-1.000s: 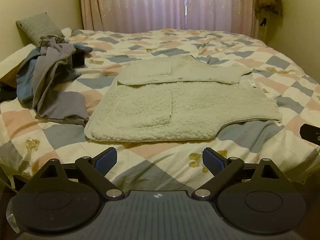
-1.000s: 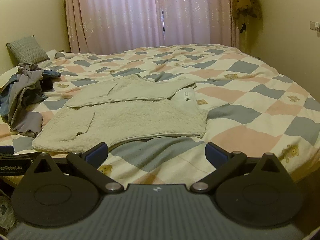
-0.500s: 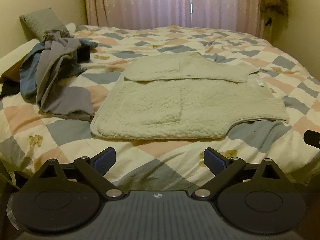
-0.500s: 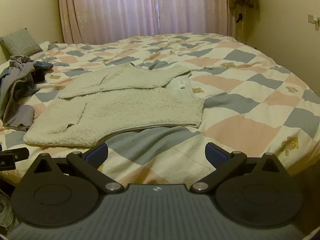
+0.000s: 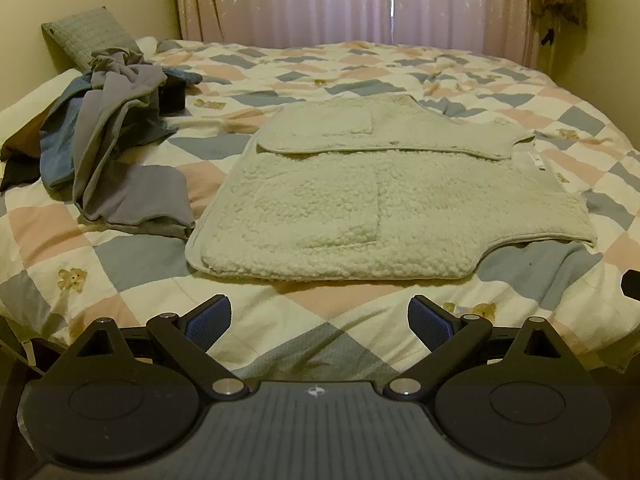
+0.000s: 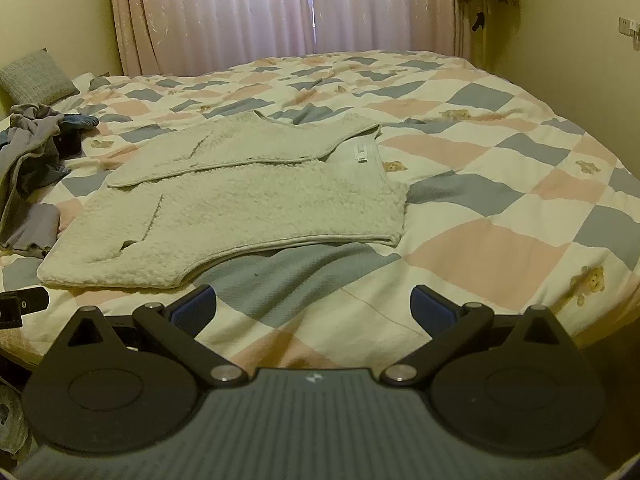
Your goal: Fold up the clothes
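Observation:
A cream fleece vest [image 5: 380, 208] lies flat on the checked bed, its far half folded over the near half, a white label showing at its right end. In the right wrist view the same vest [image 6: 240, 208] sits left of centre. My left gripper [image 5: 319, 322] hovers open over the bed's near edge, short of the vest's hem, nothing between its blue pads. Further right along that edge my right gripper [image 6: 314, 308] also stands open and empty, just short of the vest's armhole curve.
A heap of grey and blue clothes [image 5: 108, 132] lies left of the vest, with a grey pillow [image 5: 86, 38] behind it. The checked quilt [image 6: 500, 208] spreads wide to the right. Pink curtains [image 5: 360, 0] hang behind the bed. The other gripper's black tip [image 5: 631, 284] shows at the right edge.
Both grippers have drifted a little and the views have shifted: the vest sits slightly lower and nearer in each view. Both stay open; the vest has not moved.

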Demonstrator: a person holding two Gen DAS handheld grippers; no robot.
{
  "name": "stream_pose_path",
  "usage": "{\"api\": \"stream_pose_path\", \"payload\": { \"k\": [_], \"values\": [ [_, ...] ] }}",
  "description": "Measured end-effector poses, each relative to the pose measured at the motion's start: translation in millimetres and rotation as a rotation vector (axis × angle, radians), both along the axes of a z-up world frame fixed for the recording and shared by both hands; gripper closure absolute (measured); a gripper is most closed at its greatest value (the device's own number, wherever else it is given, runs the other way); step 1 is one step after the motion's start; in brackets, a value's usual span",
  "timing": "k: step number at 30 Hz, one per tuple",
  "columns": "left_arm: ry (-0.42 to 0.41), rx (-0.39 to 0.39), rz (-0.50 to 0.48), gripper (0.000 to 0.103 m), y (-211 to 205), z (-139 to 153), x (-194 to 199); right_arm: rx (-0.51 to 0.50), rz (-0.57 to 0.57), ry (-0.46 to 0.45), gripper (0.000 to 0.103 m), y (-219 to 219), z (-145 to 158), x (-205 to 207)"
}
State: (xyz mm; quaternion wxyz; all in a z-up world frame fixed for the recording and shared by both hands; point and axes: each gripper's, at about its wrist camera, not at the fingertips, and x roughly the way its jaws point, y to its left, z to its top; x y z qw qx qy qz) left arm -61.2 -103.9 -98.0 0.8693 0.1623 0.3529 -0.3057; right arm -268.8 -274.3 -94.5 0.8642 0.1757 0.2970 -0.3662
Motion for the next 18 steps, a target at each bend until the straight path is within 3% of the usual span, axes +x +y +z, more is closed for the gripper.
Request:
{"api": "stream_pose_path", "payload": {
  "k": [11, 15, 17, 18],
  "values": [
    [0.022, 0.026, -0.023, 0.005, -24.2, -13.6, 23.3, 0.033, 0.005, 0.009, 0.002, -23.5, -20.3, 7.2],
    [0.016, 0.034, -0.036, 0.005, -35.6, -17.5, 38.1, 0.062, -0.006, -0.06, 0.011, -43.1, -25.8, 5.7],
    [0.013, 0.036, -0.047, 0.005, -42.5, -19.1, 46.6, 0.105, -0.02, -0.11, 0.021, -57.9, -29.6, 4.6],
    [0.01, 0.037, -0.05, 0.005, -46.1, -20.1, 51.2, 0.138, -0.028, -0.138, 0.031, -67.0, -32.7, 3.9]
  ]
}}
